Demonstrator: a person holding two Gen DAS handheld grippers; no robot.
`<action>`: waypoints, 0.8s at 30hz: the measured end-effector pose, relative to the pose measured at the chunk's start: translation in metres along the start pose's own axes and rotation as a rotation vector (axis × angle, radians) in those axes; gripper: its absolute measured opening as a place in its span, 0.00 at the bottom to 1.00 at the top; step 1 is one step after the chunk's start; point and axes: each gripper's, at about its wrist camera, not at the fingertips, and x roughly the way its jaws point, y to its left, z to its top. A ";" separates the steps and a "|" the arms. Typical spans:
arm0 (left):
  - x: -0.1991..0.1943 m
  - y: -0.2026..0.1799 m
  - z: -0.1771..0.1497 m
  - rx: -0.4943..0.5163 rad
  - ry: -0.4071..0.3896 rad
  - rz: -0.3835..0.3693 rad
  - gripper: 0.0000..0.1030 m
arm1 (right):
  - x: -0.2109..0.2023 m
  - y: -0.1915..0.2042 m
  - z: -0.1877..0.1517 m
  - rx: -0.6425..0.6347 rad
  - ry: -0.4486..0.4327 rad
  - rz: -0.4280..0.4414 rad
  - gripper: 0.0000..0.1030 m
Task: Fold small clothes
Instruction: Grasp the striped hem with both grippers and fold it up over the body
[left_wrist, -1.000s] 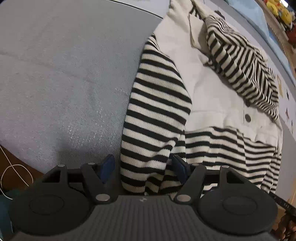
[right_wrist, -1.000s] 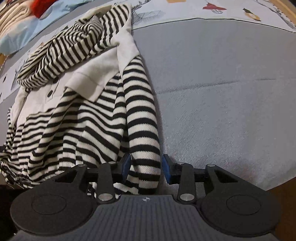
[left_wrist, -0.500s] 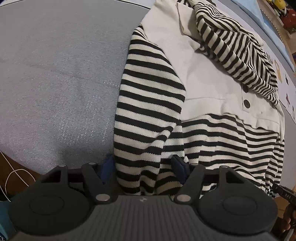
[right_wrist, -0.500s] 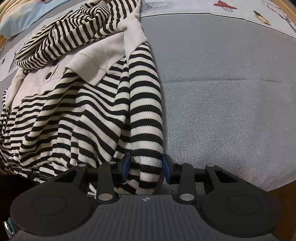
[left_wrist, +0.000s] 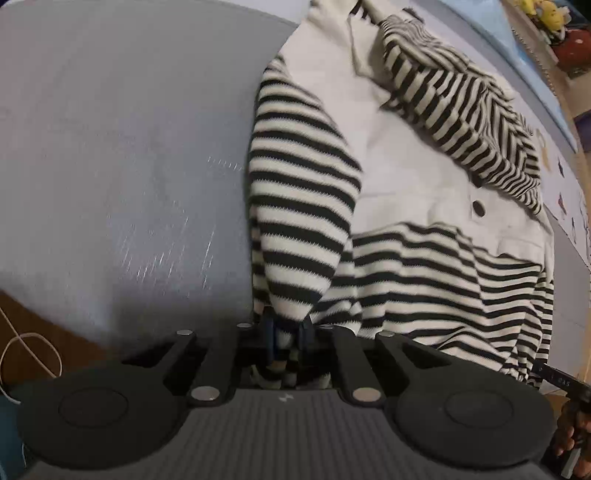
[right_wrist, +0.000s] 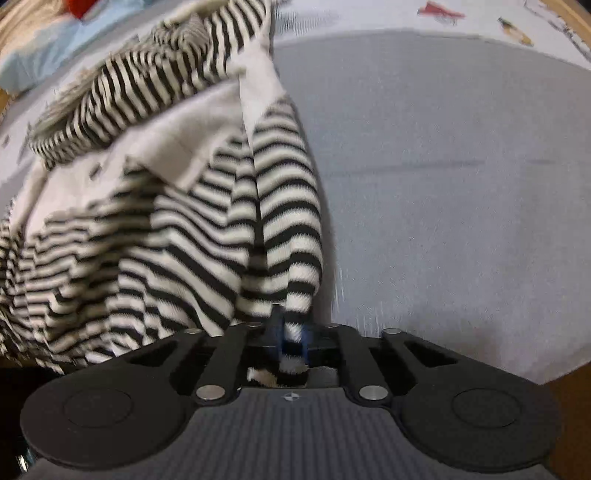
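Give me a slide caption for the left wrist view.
Left tongs, having just closed, pinch the sleeve end of a black-and-cream striped knit top lying on a grey fabric surface.

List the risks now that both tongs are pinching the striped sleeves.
1. Left tongs and right tongs have just closed on bunched sleeve ends only, so the knit may slip out when lifted.
2. The striped hood lies crumpled on the cream chest panel; folding now could trap that lump.

The striped sweater (left_wrist: 303, 206) was soft ribbed knit; the grey bed cover (left_wrist: 129, 147) was matt woven cloth with faint sheen.
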 end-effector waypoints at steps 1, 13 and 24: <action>0.001 0.000 -0.001 0.002 0.005 -0.004 0.14 | 0.001 0.002 -0.001 -0.017 0.006 -0.005 0.19; 0.009 -0.008 -0.012 0.034 -0.021 0.049 0.15 | 0.001 0.009 -0.003 -0.038 0.000 -0.016 0.20; -0.005 -0.013 -0.022 0.058 -0.114 -0.002 0.05 | -0.020 0.012 -0.001 -0.034 -0.101 0.041 0.03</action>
